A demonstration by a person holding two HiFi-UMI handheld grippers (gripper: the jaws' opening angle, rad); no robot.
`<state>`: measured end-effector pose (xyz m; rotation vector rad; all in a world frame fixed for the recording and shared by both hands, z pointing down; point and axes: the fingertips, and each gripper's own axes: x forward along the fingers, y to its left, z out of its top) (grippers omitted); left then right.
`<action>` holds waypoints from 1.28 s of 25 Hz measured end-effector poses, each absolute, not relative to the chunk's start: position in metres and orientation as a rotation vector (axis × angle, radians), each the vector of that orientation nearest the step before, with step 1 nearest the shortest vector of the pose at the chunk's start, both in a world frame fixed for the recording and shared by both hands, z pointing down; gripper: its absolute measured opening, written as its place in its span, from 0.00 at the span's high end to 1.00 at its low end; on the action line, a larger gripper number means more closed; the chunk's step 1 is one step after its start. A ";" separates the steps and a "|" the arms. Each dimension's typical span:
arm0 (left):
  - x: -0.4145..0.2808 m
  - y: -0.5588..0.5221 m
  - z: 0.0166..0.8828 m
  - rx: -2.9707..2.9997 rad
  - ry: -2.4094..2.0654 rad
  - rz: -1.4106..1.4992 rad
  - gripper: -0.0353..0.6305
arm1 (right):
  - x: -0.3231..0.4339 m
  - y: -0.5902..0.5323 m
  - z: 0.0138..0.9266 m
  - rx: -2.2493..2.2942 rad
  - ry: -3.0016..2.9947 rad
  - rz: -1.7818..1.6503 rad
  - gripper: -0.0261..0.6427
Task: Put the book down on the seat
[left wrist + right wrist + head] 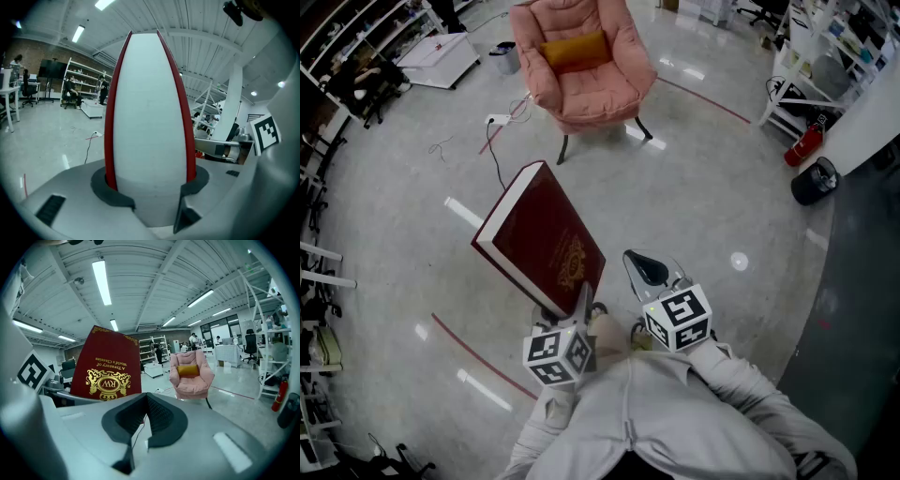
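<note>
Both grippers are held out in front of the person's chest, side by side, pointing forward and slightly down towards the chair (581, 66). The left gripper (581, 302) clamps the near edge of the book (542, 234), which juts out over the floor (722, 206), tilted, red cover up, well apart from the seat (591, 103). In the left gripper view its jaws (150, 197) press on both covers, and the white page edge (150, 117) fills the middle, blocking the chair from sight. The right gripper (645, 269) sits just beside the book, its pads together at the tips with nothing between them (145, 420).

The hands are hidden under the marker cubes (678, 317) and grey sleeves (741, 384). The head view cuts off the chair's back at the top edge. An orange cushion (575, 50) leans against that back.
</note>
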<state>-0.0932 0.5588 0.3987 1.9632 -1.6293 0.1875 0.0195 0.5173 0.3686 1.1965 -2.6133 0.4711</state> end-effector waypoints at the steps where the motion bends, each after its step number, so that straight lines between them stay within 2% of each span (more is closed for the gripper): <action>1: -0.092 0.561 0.398 1.964 -1.624 0.185 0.59 | 0.021 0.520 0.367 1.194 -2.613 0.464 0.96; 19: -0.074 0.552 0.382 1.992 -1.649 0.143 0.59 | 0.055 0.522 0.355 1.247 -2.654 0.448 0.96; 24: -0.051 0.533 0.380 1.988 -1.671 0.138 0.59 | 0.081 0.506 0.359 1.213 -2.650 0.470 0.96; 32: -0.052 0.525 0.383 1.975 -1.674 0.159 0.59 | 0.079 0.493 0.366 1.197 -2.633 0.496 0.96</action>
